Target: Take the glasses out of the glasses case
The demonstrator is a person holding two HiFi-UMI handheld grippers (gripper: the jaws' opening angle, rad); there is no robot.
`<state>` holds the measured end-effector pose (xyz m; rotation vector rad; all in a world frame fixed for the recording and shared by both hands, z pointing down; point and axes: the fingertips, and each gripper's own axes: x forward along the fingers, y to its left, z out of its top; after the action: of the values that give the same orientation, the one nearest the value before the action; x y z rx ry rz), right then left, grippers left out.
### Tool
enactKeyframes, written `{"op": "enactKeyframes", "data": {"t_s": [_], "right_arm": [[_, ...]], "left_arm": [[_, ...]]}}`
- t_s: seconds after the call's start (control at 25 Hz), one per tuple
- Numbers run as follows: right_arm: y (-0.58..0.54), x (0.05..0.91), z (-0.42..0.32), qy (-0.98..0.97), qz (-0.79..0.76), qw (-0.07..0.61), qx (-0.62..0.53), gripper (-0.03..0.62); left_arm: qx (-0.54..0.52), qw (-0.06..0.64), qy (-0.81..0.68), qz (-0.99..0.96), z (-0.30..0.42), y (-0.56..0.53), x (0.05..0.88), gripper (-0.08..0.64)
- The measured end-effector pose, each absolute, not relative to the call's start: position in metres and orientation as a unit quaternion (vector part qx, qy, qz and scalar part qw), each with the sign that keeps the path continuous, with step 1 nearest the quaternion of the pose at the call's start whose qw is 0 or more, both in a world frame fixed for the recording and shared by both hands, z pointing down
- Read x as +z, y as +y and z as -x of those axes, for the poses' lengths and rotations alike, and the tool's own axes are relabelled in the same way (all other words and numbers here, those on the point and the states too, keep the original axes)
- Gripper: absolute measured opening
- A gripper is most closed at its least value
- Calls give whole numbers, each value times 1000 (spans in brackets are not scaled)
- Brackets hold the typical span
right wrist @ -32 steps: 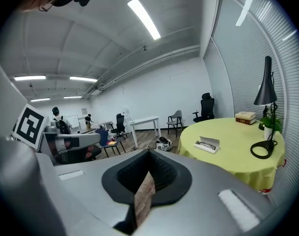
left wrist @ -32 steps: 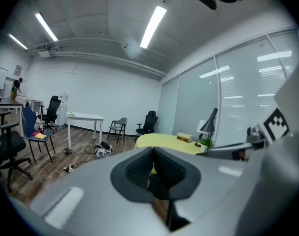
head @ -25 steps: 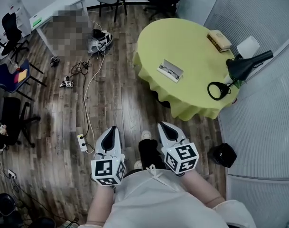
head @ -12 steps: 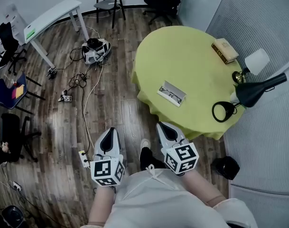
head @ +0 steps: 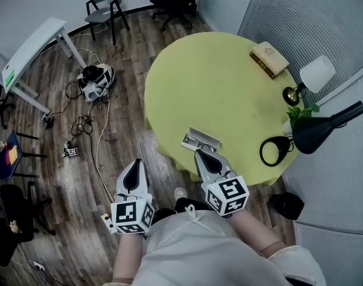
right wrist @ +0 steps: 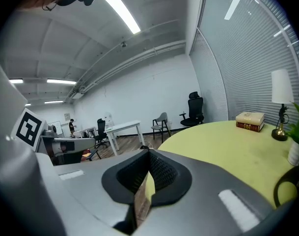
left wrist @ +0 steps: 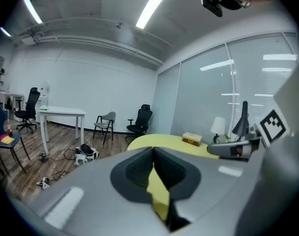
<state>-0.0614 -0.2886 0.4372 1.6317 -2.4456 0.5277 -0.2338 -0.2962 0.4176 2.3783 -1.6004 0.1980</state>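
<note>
An open pale glasses case [head: 200,140] lies near the front edge of the round yellow-green table [head: 223,88], with what looks like dark glasses inside it. My right gripper [head: 204,158] is shut and empty, its tips just short of the case at the table's edge. In the right gripper view its jaws [right wrist: 148,157] meet over the tabletop [right wrist: 228,141], and the case is hidden. My left gripper [head: 132,173] is shut and empty over the wooden floor, left of the table. The left gripper view [left wrist: 153,154] shows the table [left wrist: 159,142] ahead.
On the table's far side are a book [head: 268,59], a white lamp [head: 315,75], a small plant [head: 297,117] and a black desk lamp [head: 324,127]. Cables and gear [head: 92,82] litter the floor. A white desk [head: 29,49] and chairs [head: 106,2] stand beyond. A black bag [head: 285,204] sits right.
The person has stepped toward the table, so the table and case now lie close in front. The right gripper has reached the table's edge by the case. Both grippers stay shut.
</note>
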Motion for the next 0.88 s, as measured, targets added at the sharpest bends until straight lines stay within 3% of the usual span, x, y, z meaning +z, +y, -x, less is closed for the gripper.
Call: {"op": "enactKeyframes", "data": {"t_s": [0.32,0.88], "right_arm": [[-328,449,2,-763,-611,74,198,0],[-341,464,-86,-607,-763,70,210,0]], "left_arm": [[50,154,-459,-873,172,-362,417,7],[162,102,-205,-960,43,-433,448,6]]}}
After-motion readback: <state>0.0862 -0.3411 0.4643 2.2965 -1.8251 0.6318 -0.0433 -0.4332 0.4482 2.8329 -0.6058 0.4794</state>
